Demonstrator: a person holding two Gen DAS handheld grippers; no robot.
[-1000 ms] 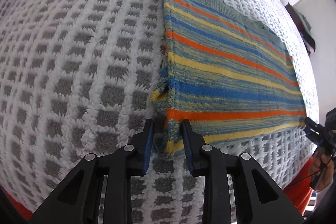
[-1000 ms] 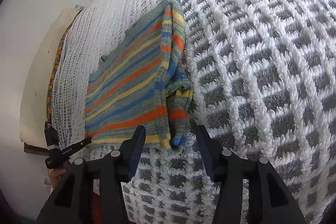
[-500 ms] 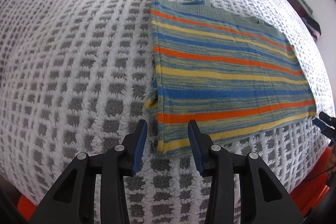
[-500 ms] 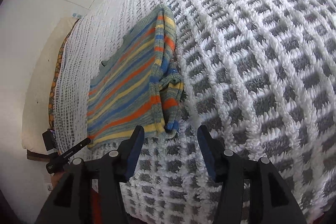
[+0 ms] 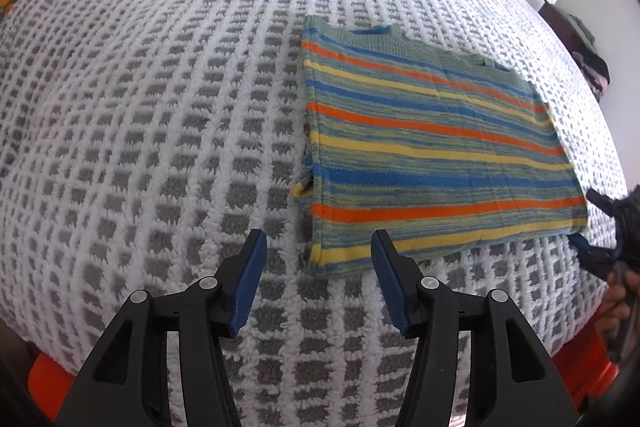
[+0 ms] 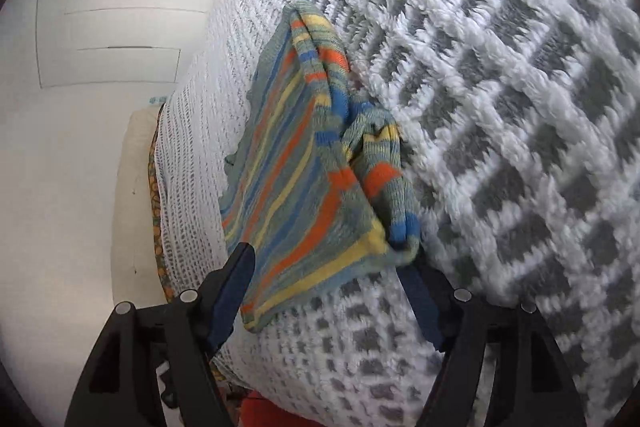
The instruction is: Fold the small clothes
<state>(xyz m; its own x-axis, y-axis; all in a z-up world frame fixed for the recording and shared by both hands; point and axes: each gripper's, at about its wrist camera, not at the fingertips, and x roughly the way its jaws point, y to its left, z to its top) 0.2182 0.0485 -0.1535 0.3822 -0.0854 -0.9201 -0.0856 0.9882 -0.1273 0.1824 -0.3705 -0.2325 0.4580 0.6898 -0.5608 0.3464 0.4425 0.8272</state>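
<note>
left gripper (image 5: 318, 269) jaws opening, nothing between them, hanging above the near corner of the striped knit garment (image 5: 432, 163). right gripper (image 6: 326, 291) jaws opening too, straddling the other corner without pinching. garment lies folded on the checked blanket (image 5: 160, 107).

The left tool (image 5: 316, 287) has two black plastic arms with long holes cut in them. Each arm has round silver screws on top. Its fingertips (image 5: 249, 281) wear dark blue pads, flat and ridged along the edge.

The right tool (image 6: 332, 307) looks the same: black arms with cut-out holes, silver screws, and dark blue pads on the fingertips (image 6: 230, 297). A thin black cable hangs under its left arm, at about 7 o'clock in its own view.

In the left wrist view, at 4 o'clock, a hand (image 5: 618, 301) wraps around a black handle.
</note>
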